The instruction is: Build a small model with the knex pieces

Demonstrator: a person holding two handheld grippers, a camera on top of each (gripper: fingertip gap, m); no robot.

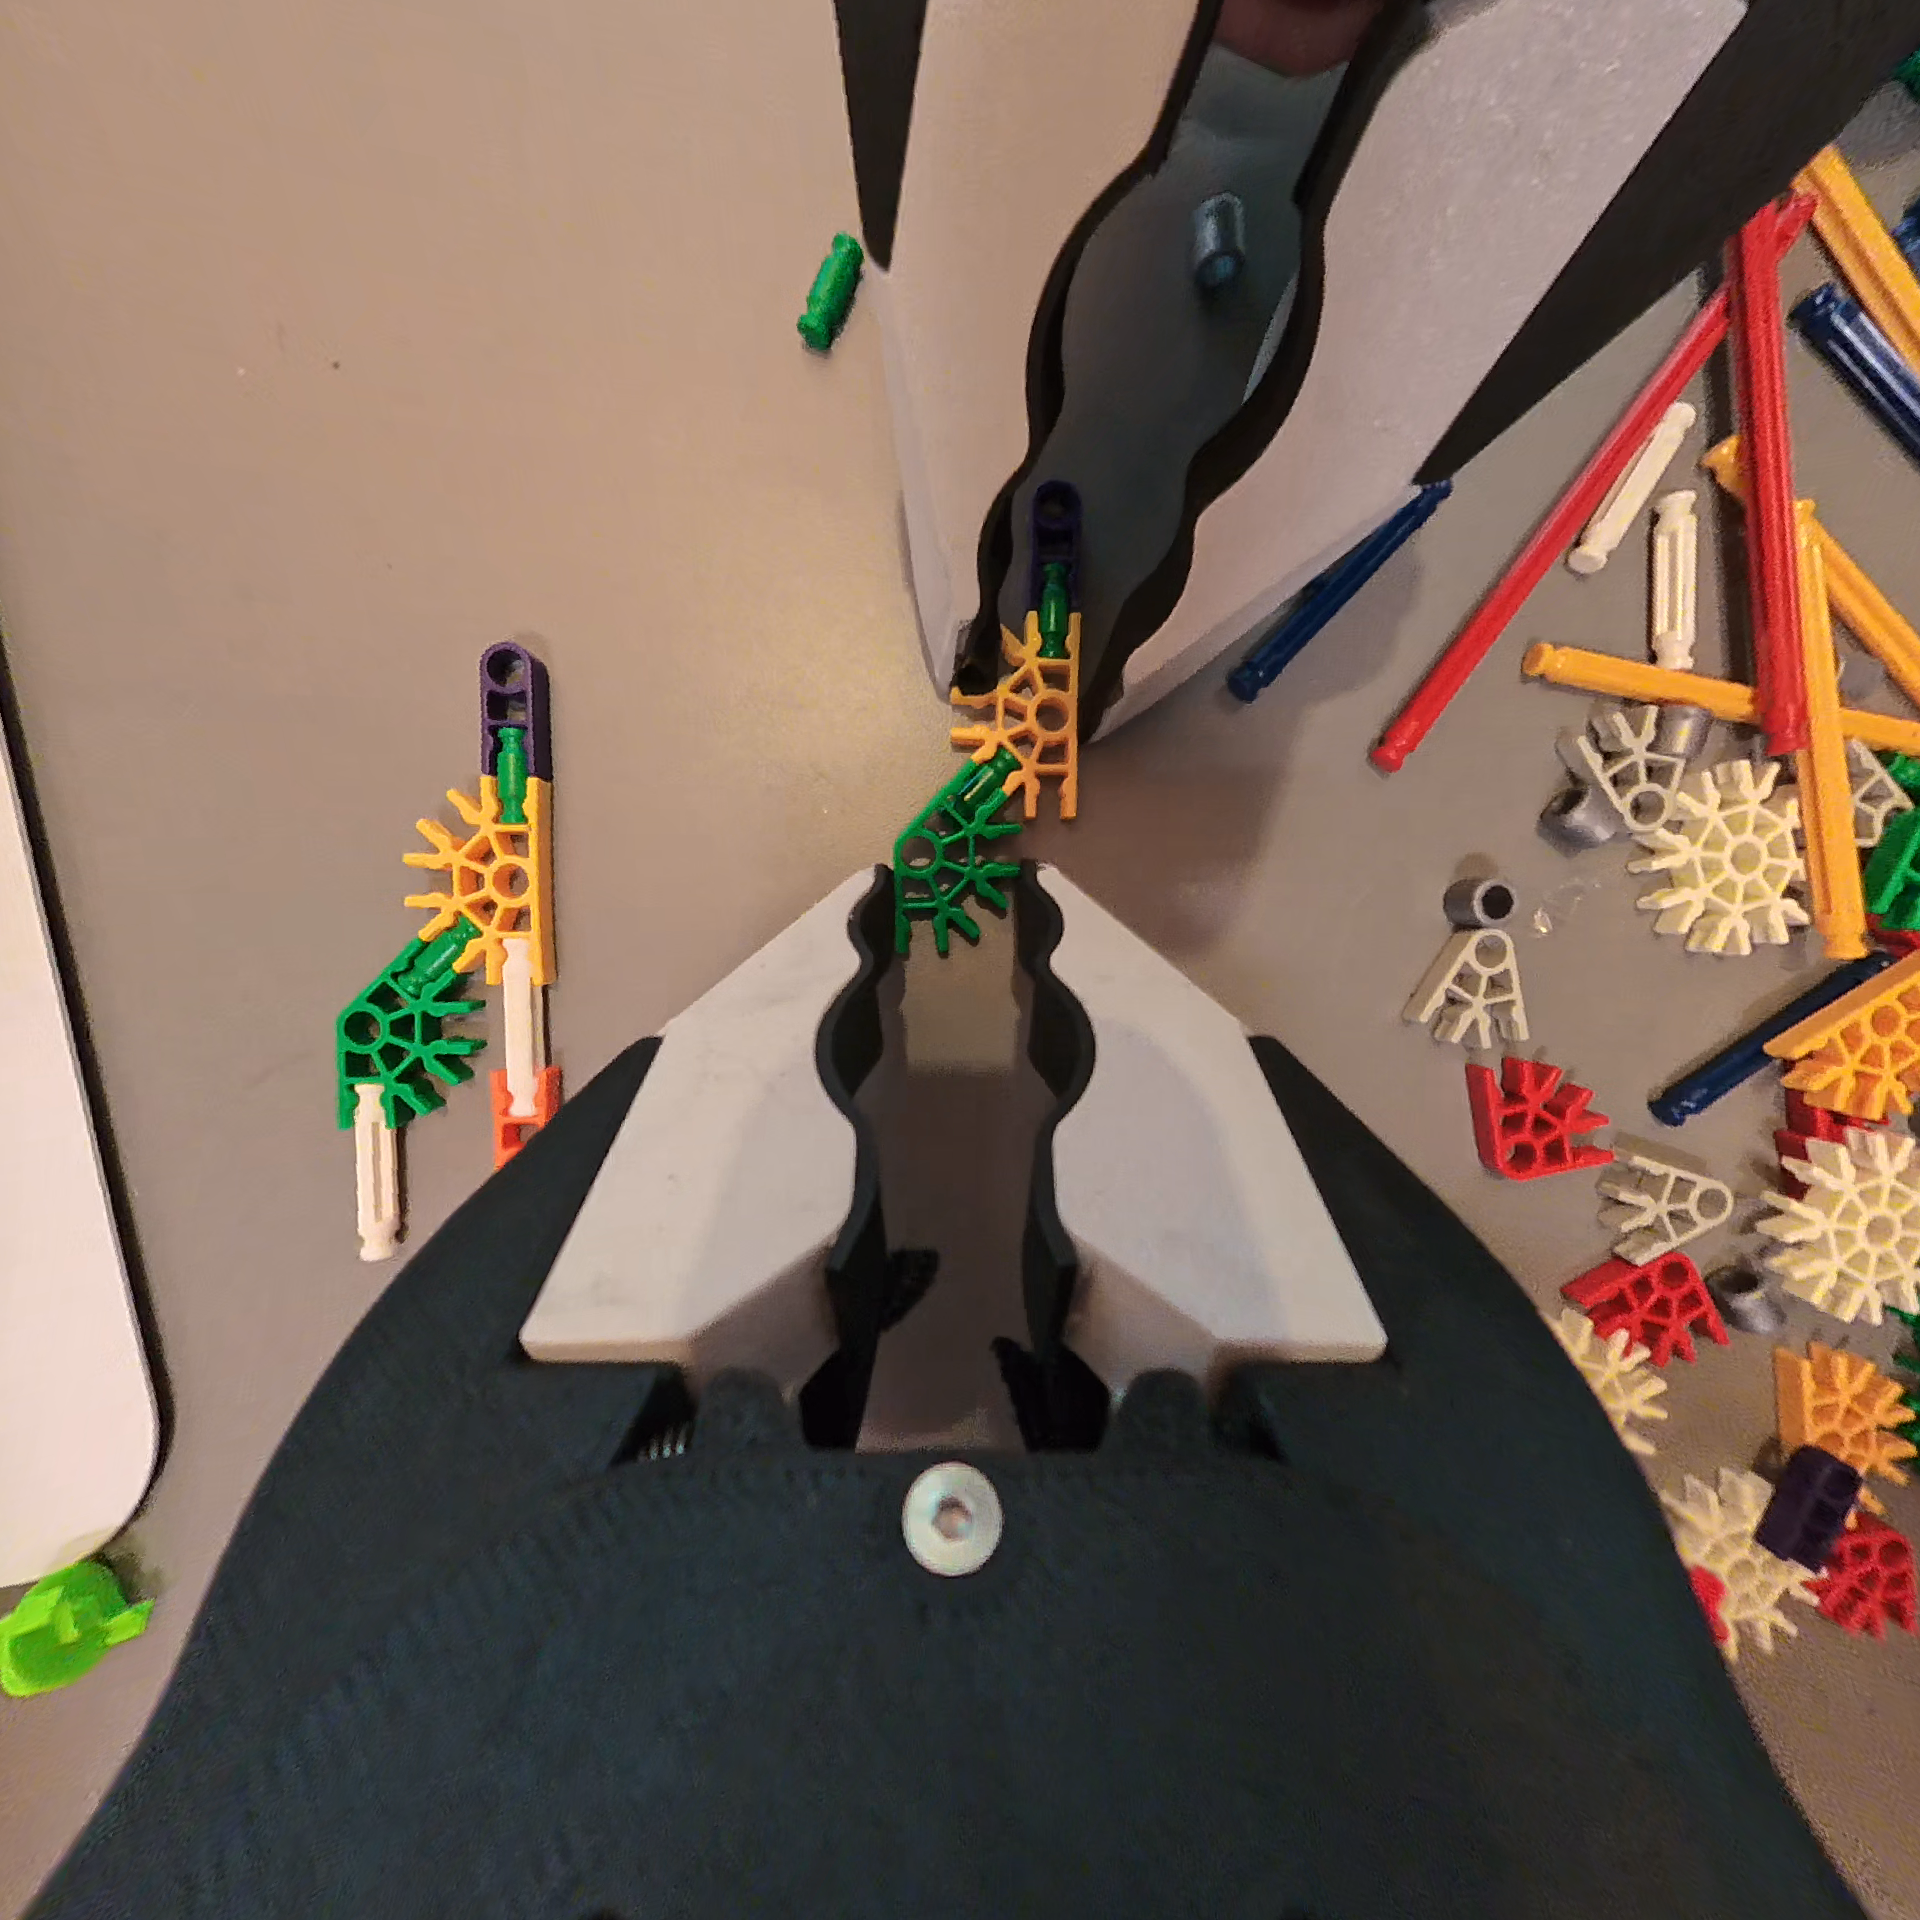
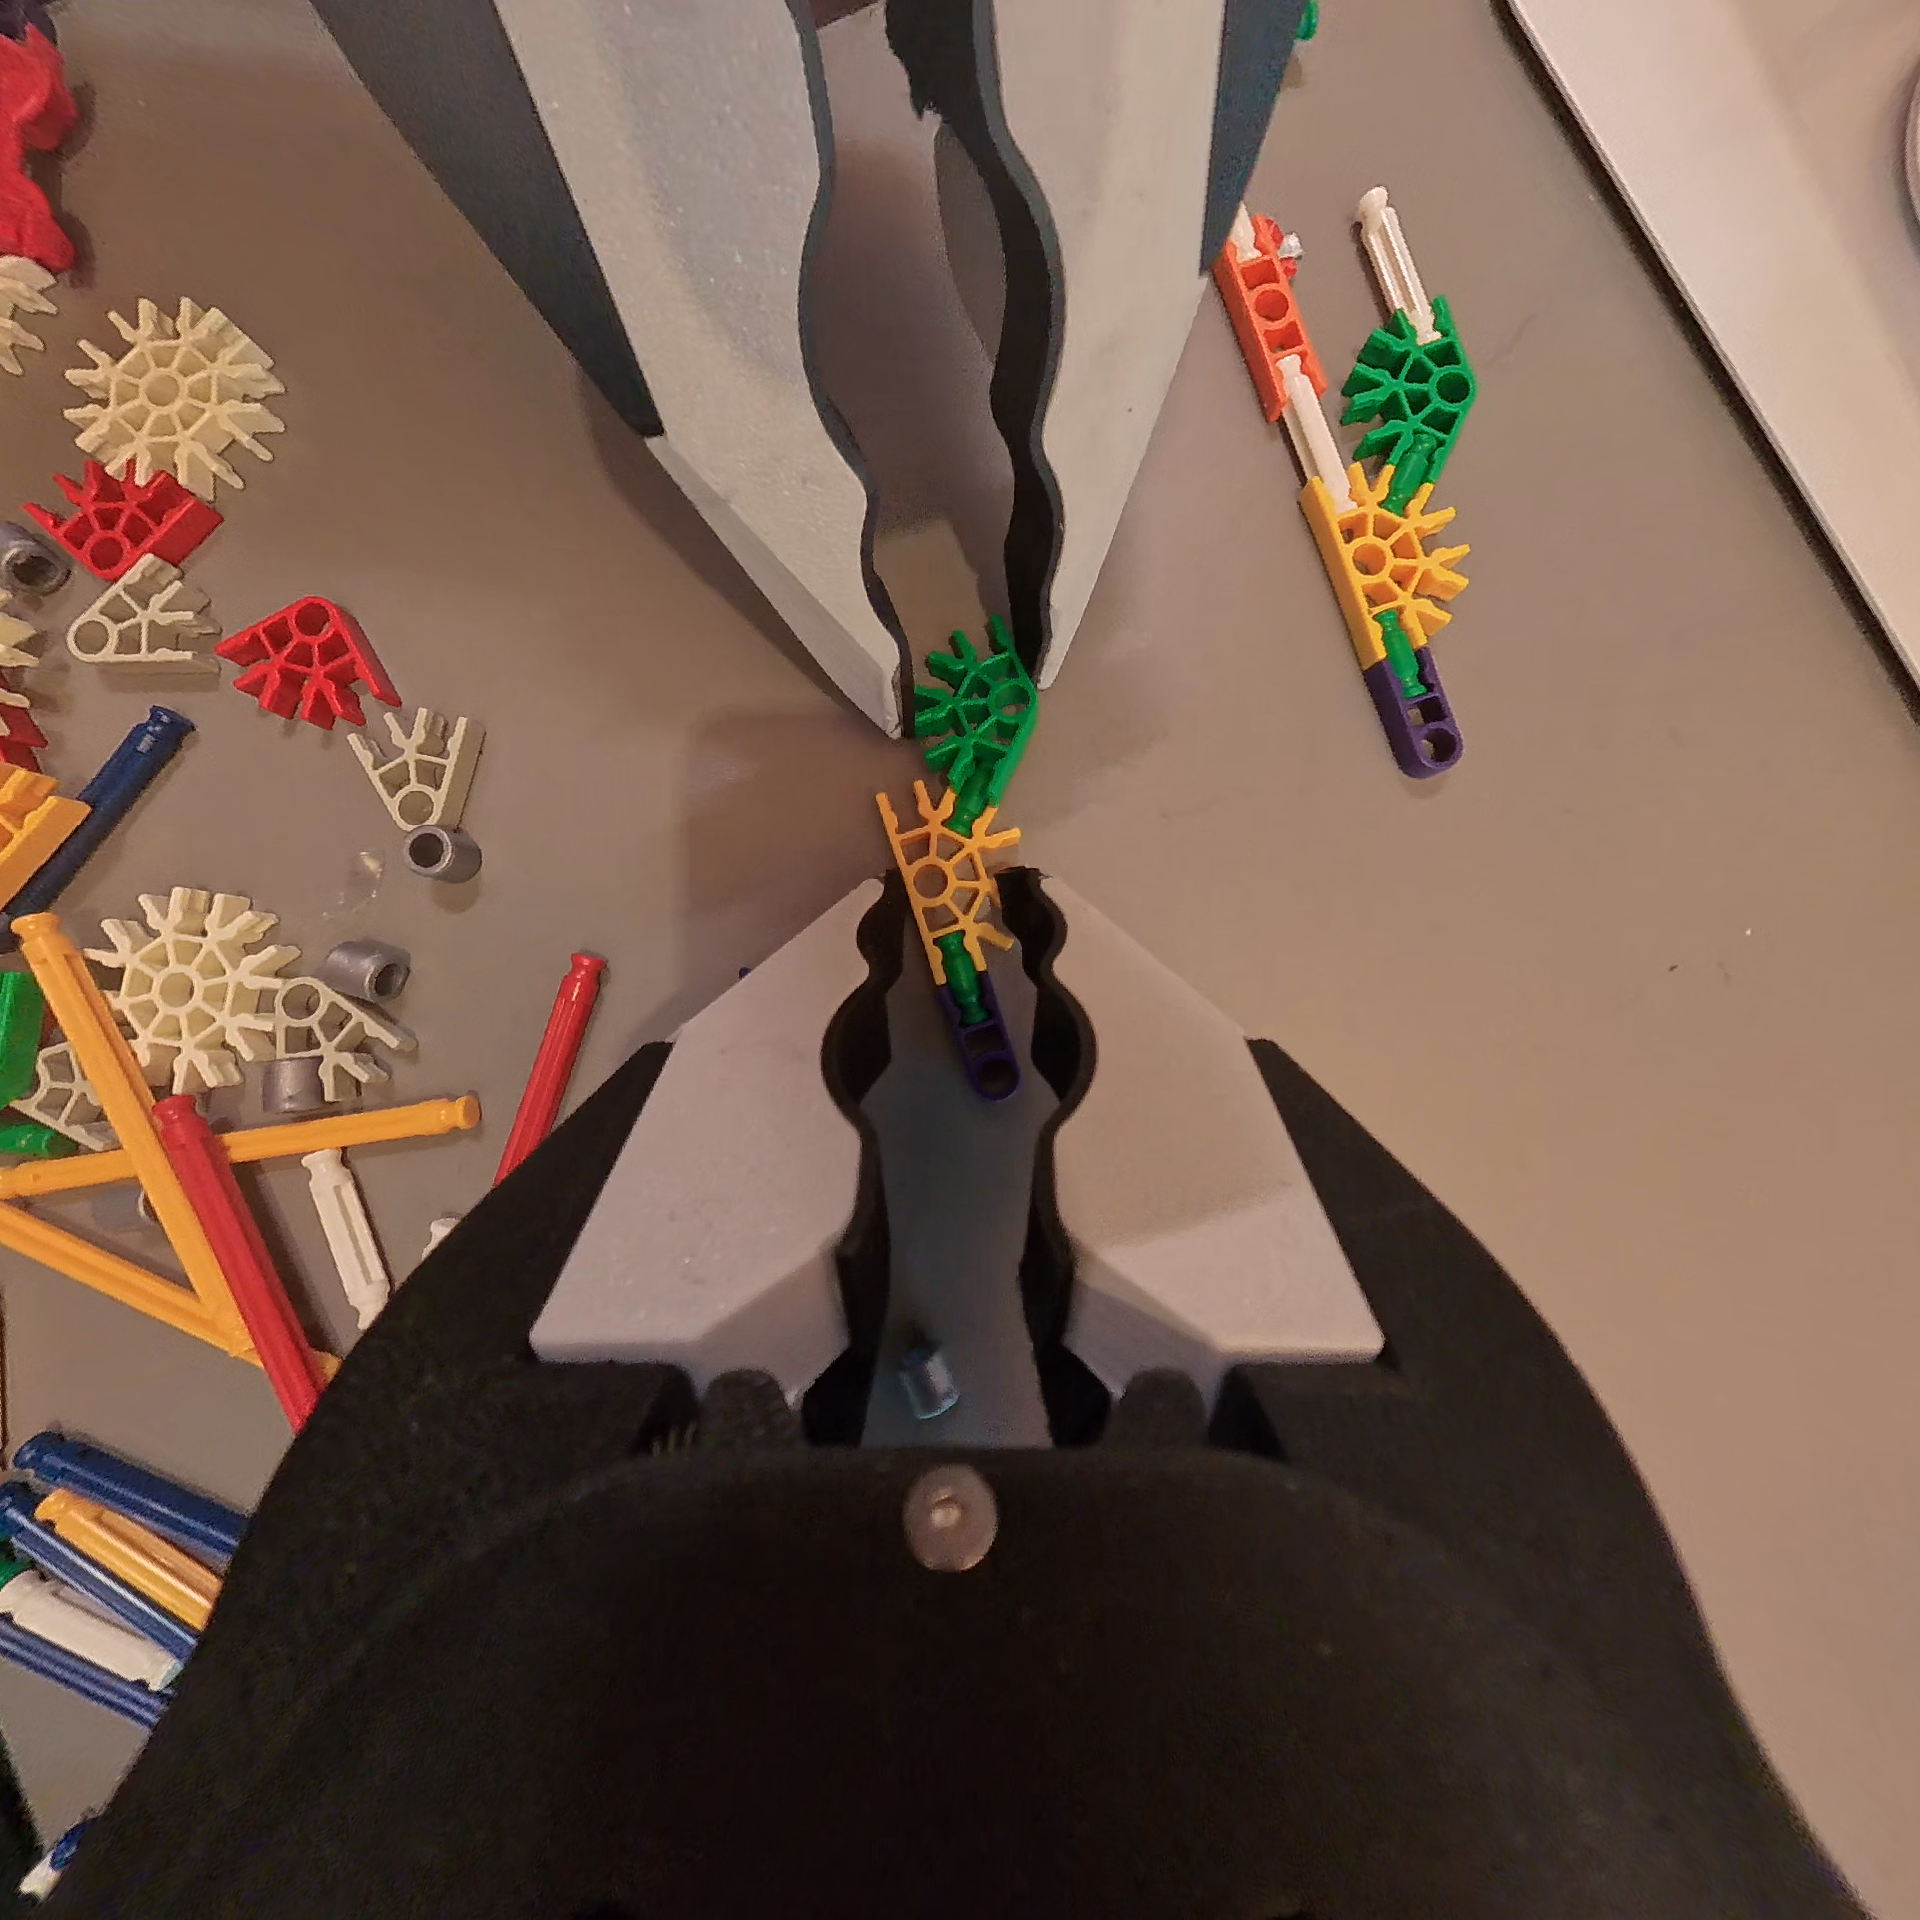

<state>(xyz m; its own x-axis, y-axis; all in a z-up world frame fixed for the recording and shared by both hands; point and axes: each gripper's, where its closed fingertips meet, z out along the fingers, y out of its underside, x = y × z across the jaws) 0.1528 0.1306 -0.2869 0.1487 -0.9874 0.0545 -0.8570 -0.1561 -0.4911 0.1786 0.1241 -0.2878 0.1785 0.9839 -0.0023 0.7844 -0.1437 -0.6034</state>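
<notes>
A small toy assembly hangs between both grippers above the grey table (image 1: 520, 364). It is a green connector (image 1: 935, 862) joined by a short green rod to a yellow connector (image 1: 1039, 717) with a purple clip (image 1: 1055, 520). My left gripper (image 1: 958, 875) is shut on the green connector (image 2: 982, 707). My right gripper (image 2: 954, 881) faces it and is shut on the yellow connector (image 2: 935, 883); the purple clip (image 2: 987, 1049) lies between its fingers. A similar assembly (image 1: 478, 883) with white rods and an orange connector lies flat on the table, also seen in the right wrist view (image 2: 1382, 540).
A pile of loose rods and connectors (image 1: 1766, 831) lies right of the left gripper and left of the right gripper (image 2: 187, 987). A short green rod (image 1: 831, 291) and a grey spacer (image 2: 925, 1377) lie loose. A white object (image 1: 62, 1143) borders the table, with a lime green piece (image 1: 62, 1621) near it. The tips of both grippers are at nearly the same place. My right gripper's tips are some 9 cm from the grey spacer (image 2: 925, 1377).
</notes>
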